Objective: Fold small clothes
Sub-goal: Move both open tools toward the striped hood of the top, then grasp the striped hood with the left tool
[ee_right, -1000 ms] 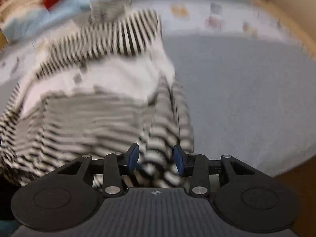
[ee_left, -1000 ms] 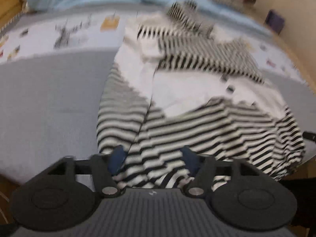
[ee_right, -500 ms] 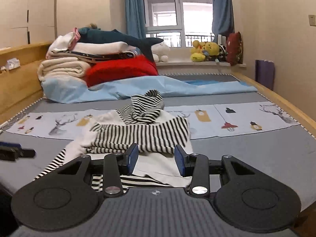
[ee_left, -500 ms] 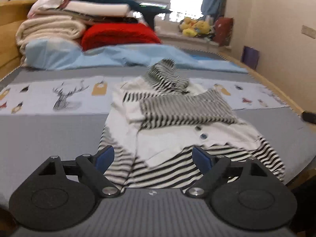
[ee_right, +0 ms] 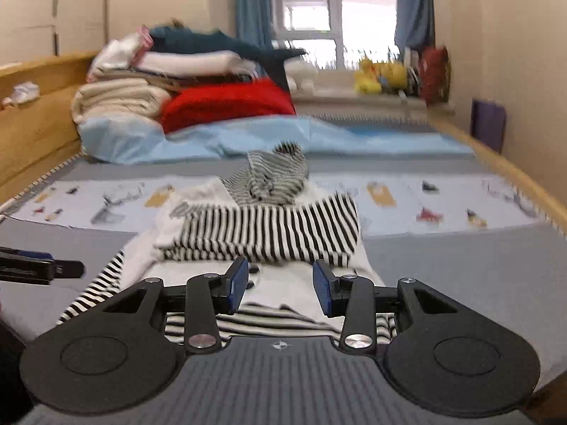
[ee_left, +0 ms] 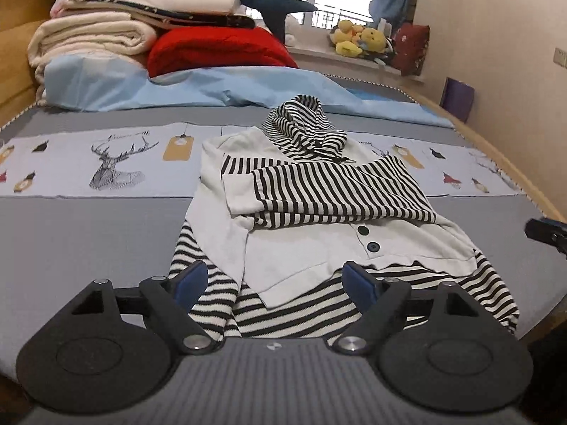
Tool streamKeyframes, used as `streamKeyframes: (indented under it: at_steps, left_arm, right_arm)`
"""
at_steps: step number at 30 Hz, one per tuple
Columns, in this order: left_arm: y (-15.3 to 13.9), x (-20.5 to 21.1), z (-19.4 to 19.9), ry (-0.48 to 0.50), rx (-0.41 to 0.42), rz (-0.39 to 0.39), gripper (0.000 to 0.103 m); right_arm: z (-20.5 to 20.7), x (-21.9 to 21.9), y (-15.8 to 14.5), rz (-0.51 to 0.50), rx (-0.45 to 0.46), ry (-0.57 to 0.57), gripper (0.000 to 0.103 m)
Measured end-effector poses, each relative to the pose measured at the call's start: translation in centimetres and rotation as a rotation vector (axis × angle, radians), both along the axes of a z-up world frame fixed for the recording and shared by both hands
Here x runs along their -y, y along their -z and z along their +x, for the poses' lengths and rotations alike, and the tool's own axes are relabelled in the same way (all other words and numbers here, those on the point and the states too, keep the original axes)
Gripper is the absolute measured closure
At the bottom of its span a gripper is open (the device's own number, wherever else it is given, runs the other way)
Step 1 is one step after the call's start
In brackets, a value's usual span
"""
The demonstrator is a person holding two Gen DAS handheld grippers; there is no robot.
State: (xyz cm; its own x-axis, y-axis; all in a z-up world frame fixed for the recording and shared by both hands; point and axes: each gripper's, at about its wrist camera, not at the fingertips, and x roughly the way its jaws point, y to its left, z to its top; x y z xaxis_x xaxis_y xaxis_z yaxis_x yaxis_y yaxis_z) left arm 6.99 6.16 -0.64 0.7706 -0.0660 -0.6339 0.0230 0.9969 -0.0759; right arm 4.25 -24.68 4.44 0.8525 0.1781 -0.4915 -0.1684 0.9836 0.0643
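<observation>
A small hooded top [ee_left: 301, 241], white with black stripes, lies on the grey bed [ee_left: 81, 233]. Its sleeves are folded across the chest and its striped hood [ee_left: 301, 127] points to the far end. My left gripper [ee_left: 274, 285] is open and empty, just above the garment's near striped hem. In the right wrist view the same top [ee_right: 269, 233] lies ahead. My right gripper [ee_right: 280, 285] is open and empty, low over the hem. The other gripper's tip shows at the left edge [ee_right: 35, 269] and, in the left wrist view, at the right edge [ee_left: 547, 232].
A pile of folded blankets [ee_left: 106, 32] and a red cushion [ee_left: 219, 49] sit at the bed's far end on a light blue sheet [ee_left: 212, 85]. A wooden bed rail [ee_right: 524, 180] runs along the right, a wooden headboard [ee_right: 32, 106] on the left. Plush toys [ee_left: 358, 39] sit by the window.
Both grippers have let go of the striped hem and pulled back and up from the garment. The left jaws have opened wide, the right jaws have opened a little.
</observation>
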Motion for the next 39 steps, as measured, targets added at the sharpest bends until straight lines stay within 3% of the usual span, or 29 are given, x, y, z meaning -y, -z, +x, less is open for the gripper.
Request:
streamKeyframes:
  at_steps: [5, 12, 13, 16, 21, 26, 29, 31, 33, 35, 39]
  left_arm:
    - [0.5, 0.0, 1.3, -0.02, 0.001, -0.008, 0.024]
    - [1.1, 1.1, 2.9, 0.005, -0.015, -0.01, 0.066]
    - [1.1, 1.2, 3.1, 0.008, -0.019, -0.01, 0.068]
    - [0.8, 1.6, 4.1, 0.008, -0.03, -0.022, 0.068]
    - [-0.5, 1.4, 7.7, -0.016, -0.046, -0.031, 0.068]
    - [-3.7, 0.3, 15.5, -0.03, -0.027, -0.075, 0.068]
    - [-4.7, -0.1, 21.6, -0.032, -0.029, -0.113, 0.068]
    - [-5.0, -0.1, 26.1, -0.033, -0.034, -0.13, 0.074]
    - [-4.8, 0.1, 31.1, -0.035, -0.048, -0.143, 0.078]
    - [-4.1, 0.3, 36.6, -0.033, -0.063, -0.152, 0.084]
    - [-1.8, 1.2, 46.9, -0.016, -0.093, -0.088, 0.087]
  right_arm:
    - [2.0, 0.2, 0.1, 0.04, -0.009, 0.01, 0.061]
    - [4.9, 0.8, -0.8, 0.098, -0.027, 0.008, 0.061]
    - [5.7, 0.9, -1.1, 0.111, -0.028, 0.007, 0.064]
    - [9.3, 1.4, -2.1, 0.179, -0.037, 0.019, 0.087]
    - [17.0, 1.3, -4.0, 0.273, -0.01, 0.057, 0.088]
    - [25.3, 1.6, -3.8, 0.347, -0.023, 0.156, 0.086]
    - [28.7, 2.3, -1.9, 0.394, -0.054, 0.177, 0.086]
    - [29.9, 2.5, -0.2, 0.4, -0.094, 0.183, 0.086]
    - [31.1, 2.7, 1.1, 0.432, -0.17, 0.197, 0.085]
    - [32.1, 2.6, 1.6, 0.44, -0.182, 0.171, 0.085]
    - [33.3, 2.5, 2.4, 0.4, -0.166, 0.189, 0.085]
